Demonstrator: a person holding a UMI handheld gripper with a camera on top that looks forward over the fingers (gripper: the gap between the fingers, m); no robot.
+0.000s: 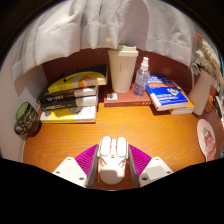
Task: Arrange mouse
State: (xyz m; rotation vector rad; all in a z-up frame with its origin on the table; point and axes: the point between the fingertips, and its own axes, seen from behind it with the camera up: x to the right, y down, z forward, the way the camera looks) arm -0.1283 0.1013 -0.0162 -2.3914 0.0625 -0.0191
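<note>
I'm seeing a stack of books (72,97) sitting far left on the desk (110,133), a spray bottle (141,78) farther right. My gripper (113,172) is clamping the white mouse (113,158) between both pads.

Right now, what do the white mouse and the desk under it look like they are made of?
White computer mouse, held between the gripper fingers: smooth moulded plastic, likely, with a soft sheen. Orange-brown desk: wood or wood-look laminate; grain is hard to confirm.
</note>
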